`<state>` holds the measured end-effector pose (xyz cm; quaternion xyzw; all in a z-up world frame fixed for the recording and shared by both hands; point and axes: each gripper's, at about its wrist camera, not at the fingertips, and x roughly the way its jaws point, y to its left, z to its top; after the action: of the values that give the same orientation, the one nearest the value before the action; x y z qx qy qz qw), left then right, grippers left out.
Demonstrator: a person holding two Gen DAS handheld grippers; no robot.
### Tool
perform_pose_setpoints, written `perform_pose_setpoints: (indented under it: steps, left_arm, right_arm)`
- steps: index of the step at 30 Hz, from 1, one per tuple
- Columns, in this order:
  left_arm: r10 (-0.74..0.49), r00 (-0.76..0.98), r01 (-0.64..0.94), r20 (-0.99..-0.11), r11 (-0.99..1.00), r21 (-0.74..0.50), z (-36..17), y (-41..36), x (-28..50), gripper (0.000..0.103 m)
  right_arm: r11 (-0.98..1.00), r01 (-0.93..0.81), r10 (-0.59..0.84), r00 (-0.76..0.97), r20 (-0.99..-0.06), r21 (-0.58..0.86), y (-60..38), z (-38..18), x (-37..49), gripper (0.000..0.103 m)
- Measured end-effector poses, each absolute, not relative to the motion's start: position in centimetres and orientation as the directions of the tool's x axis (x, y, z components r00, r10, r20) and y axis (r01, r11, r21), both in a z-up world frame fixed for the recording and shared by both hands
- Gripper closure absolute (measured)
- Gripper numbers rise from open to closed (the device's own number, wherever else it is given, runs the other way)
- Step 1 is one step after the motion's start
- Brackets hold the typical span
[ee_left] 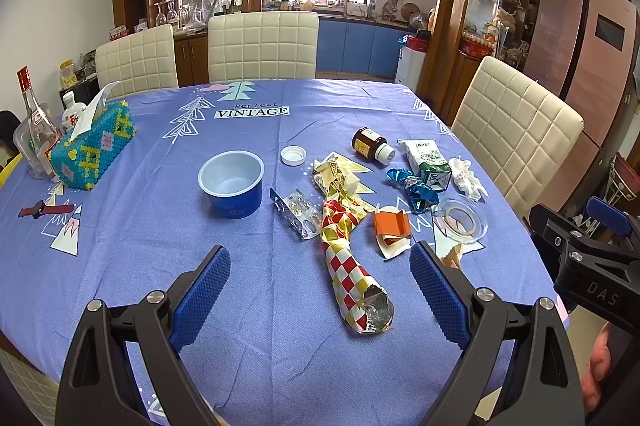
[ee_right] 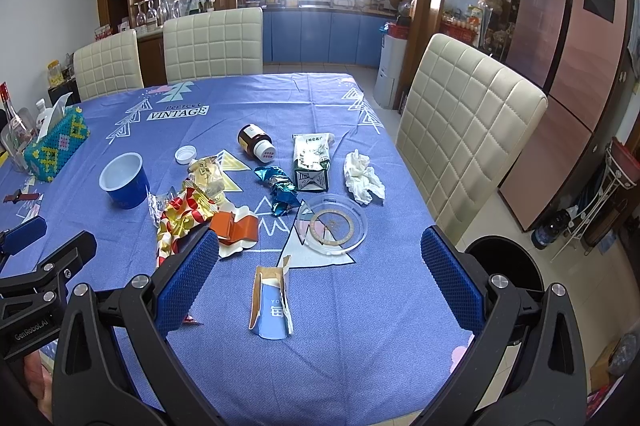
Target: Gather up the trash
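Both claws, left gripper (ee_left: 320,290) and right gripper (ee_right: 320,278), hang spread wide and empty above the tablecloth (ee_left: 160,266), printed "Perfect VINTAGE". The trash (ee_left: 356,290) lies scattered mid-table; its packet labels are too blurred to read.

A: Any readable text?
B: Tablecloth (ee_left: 280,366) print at 12 o'clock: "Perfect VINTAGE". Right gripper (ee_left: 592,266) body, 3 o'clock in the left wrist view: "DAS". Left gripper (ee_right: 36,310) body, 9 o'clock in the right wrist view: "GenRobot.AI".
A: Packaging labels?
B: Too small to read.
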<state>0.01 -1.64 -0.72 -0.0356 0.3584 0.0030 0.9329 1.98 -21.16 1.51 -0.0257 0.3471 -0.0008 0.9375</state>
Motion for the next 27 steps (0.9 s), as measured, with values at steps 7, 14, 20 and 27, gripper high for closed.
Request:
perform_pose_setpoints:
  steps: [7,14,20,27]
  left_arm:
    - [-0.021,0.742,-0.029,-0.67,0.998,-0.064,-0.6,-1.6,0.0,0.014]
    - [-0.026,0.702,-0.019,-0.712,0.998,-0.055,-2.4,-2.3,0.9,0.014]
    - [-0.056,0.576,0.017,-0.816,0.998,-0.056,-7.2,-3.7,3.2,0.014]
    - [-0.02,0.502,0.018,-0.864,1.0,-0.013,-10.8,-5.2,5.0,0.014]
  right_arm:
    - [0.999,-0.016,-0.019,0.759,-0.651,-0.048,-21.2,1.5,2.0,0.003]
    - [0.999,-0.008,-0.025,0.739,-0.673,-0.046,-20.8,0.5,2.3,0.003]
    - [0.999,-0.01,-0.022,0.632,-0.774,-0.036,-21.9,-5.1,4.6,0.003]
    - [1.0,-0.001,-0.012,0.54,-0.842,-0.014,-22.8,-9.4,6.6,0.003]
